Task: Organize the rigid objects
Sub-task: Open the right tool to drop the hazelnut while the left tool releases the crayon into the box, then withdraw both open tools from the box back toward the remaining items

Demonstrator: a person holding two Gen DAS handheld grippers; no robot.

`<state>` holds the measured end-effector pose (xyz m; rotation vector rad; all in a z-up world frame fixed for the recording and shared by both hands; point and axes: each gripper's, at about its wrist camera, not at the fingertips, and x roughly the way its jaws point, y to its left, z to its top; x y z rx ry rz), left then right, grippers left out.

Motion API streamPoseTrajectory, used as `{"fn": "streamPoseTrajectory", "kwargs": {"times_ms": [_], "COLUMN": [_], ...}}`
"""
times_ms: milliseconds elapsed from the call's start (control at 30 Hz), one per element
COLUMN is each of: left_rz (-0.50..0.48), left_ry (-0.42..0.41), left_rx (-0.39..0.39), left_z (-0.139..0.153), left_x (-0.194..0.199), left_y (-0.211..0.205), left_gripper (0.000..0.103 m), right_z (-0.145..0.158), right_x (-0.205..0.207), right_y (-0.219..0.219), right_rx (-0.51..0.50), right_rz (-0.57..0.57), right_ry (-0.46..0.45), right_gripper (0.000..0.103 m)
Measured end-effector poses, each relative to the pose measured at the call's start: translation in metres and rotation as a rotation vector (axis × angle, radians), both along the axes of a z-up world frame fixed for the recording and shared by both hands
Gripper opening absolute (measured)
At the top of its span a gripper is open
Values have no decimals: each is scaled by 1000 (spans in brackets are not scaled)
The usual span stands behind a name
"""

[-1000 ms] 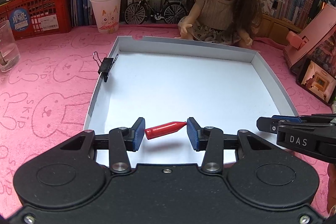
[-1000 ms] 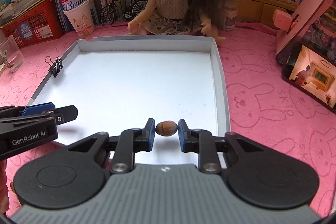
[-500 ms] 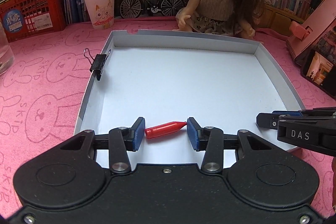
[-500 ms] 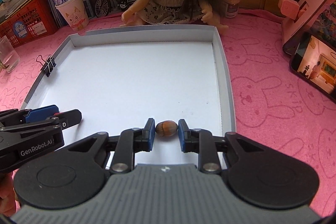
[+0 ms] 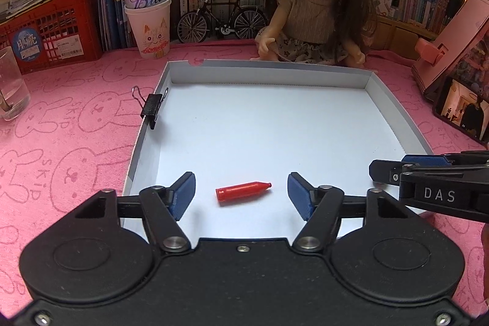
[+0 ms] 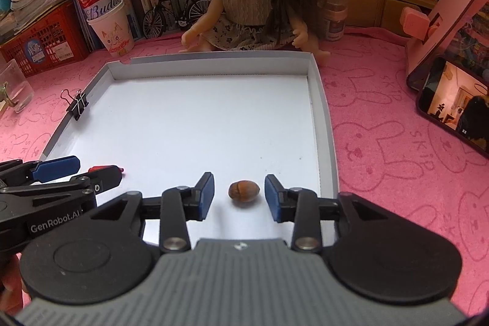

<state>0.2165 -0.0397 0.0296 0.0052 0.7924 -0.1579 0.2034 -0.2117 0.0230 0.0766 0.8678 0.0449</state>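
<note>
A red crayon-shaped piece (image 5: 243,191) lies on the floor of the shallow white box (image 5: 275,67), near its front left. My left gripper (image 5: 241,193) straddles it with jaws opening; the blue pads stand clear of both its ends. A brown hazelnut (image 6: 244,191) rests on the box floor (image 6: 321,118) near the right wall. My right gripper (image 6: 239,194) is around it, jaws opening, with gaps on both sides. In the right wrist view the left gripper (image 6: 79,171) shows at the left edge, hiding most of the red piece (image 6: 97,168).
A black binder clip (image 5: 151,107) grips the box's left wall. Behind the box sit a doll (image 5: 314,17), a model bicycle (image 5: 221,20), a paper cup with a red can (image 5: 146,11) and a red crate (image 5: 49,35). A phone (image 6: 455,103) and pink stand are at right, a glass (image 5: 10,87) at left.
Both grippers have opened. The left pads let go of the red piece and the right pads let go of the hazelnut; both things now lie on the box floor.
</note>
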Motion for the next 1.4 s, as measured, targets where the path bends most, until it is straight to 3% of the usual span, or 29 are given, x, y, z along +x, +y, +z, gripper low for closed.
{"fn": "streamPoseTrajectory", "kwargs": {"times_ms": [167,300,900,1200,1400], "left_rz": [-21,-39,-71,-115,-88], "left_ry": [-53,-94,-188,-225,-212], "left_rx": [-5,-5,-101,-112,-108], "left_z": [13,22,33,25,21], "left_x": [-15,-30,-90,-108,-116], "left_y": [3,5,28,36,39], "left_gripper": [86,90,92,93,93], "right_z": [9,15,31,31,27], "right_x": [-13,-25,-80,-108,-121], "right_y": [-2,-3,-10,-8,-10], "right_rx": [7,1,32,13,24], "right_rz": [8,9,52,74,70], "right_ry": [-61,-101,-298,-380,-401], "right_gripper": [68,75,102,103,103]}}
